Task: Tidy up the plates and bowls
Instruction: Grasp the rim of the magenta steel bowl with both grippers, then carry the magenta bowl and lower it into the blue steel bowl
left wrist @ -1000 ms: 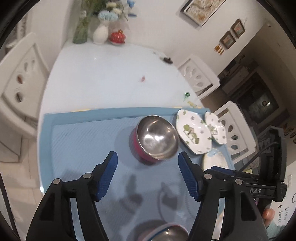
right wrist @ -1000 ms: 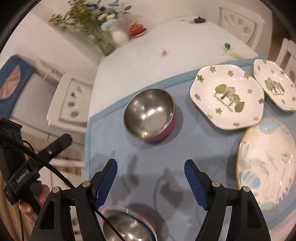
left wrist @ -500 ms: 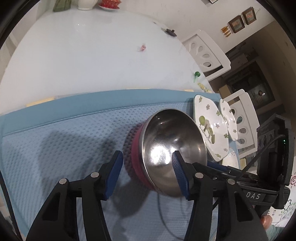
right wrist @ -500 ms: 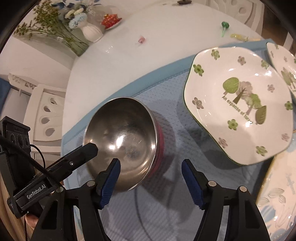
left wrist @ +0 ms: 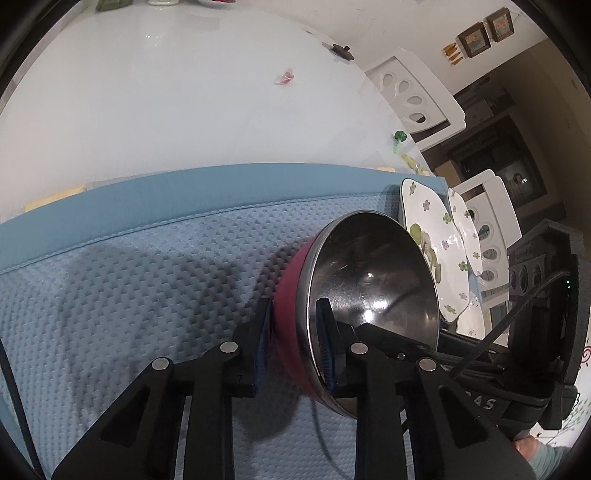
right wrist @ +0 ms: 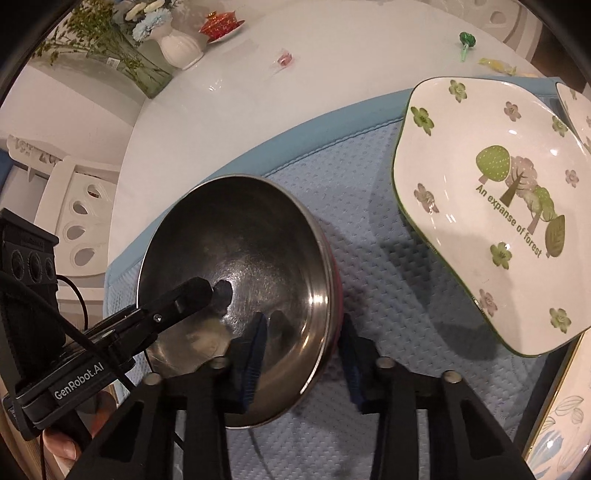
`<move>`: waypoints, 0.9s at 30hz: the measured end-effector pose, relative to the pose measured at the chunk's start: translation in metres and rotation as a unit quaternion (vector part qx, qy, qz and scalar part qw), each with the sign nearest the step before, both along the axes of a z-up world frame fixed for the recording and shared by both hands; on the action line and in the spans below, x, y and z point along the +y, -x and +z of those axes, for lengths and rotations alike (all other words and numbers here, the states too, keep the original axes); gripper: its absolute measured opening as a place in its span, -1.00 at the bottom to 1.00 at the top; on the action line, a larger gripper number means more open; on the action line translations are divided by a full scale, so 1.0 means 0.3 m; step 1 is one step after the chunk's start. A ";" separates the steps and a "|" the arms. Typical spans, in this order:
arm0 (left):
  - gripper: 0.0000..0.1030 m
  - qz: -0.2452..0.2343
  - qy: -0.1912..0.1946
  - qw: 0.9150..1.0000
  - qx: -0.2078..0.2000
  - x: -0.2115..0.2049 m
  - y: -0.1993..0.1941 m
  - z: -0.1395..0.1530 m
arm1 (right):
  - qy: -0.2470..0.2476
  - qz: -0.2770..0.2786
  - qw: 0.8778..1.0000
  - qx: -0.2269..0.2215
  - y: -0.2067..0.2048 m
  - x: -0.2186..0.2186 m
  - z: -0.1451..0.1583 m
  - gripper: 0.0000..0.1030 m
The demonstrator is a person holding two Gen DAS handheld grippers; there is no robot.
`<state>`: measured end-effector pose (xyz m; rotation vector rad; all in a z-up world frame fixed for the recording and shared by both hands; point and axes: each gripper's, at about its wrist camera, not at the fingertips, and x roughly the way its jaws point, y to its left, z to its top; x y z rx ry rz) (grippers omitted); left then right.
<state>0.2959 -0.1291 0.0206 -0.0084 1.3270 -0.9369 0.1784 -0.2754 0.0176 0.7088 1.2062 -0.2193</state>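
A steel bowl [left wrist: 369, 280] with a red outer wall rests on the blue mat [left wrist: 147, 277], and both grippers hold its rim. My left gripper [left wrist: 295, 332] is closing on the near-left rim, one blue pad against the red wall and the other inside. In the right wrist view my right gripper [right wrist: 303, 350] is closing on the opposite rim of the bowl [right wrist: 236, 240], one pad inside, one on the red wall. The left gripper's finger [right wrist: 195, 291] shows inside the bowl there. A white plate with trees [right wrist: 480, 206] lies to the right.
A smaller flowered plate [left wrist: 463, 229] overlaps the tree plate's far side, and a blue-patterned plate [right wrist: 565, 417] lies at the mat's near right. The white table [left wrist: 147, 92] carries a vase [right wrist: 181, 48], a red dish [right wrist: 221, 24] and small sweets. White chairs [left wrist: 413, 96] surround it.
Both grippers came down onto the steel bowl from above the mat. Their jaws went from wide apart to closed over opposite sides of the rim.
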 end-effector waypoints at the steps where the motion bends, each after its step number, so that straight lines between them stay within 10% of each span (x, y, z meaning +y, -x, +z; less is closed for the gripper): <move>1: -0.61 0.000 -0.001 1.000 -0.001 -0.001 -0.002 0.000 | 0.007 -0.001 1.000 0.004 0.000 0.002 -0.002 -0.51; 27: -0.62 0.081 0.042 0.987 -0.133 0.314 0.484 0.661 | 0.017 0.039 0.995 -0.085 0.365 0.254 0.632 -0.58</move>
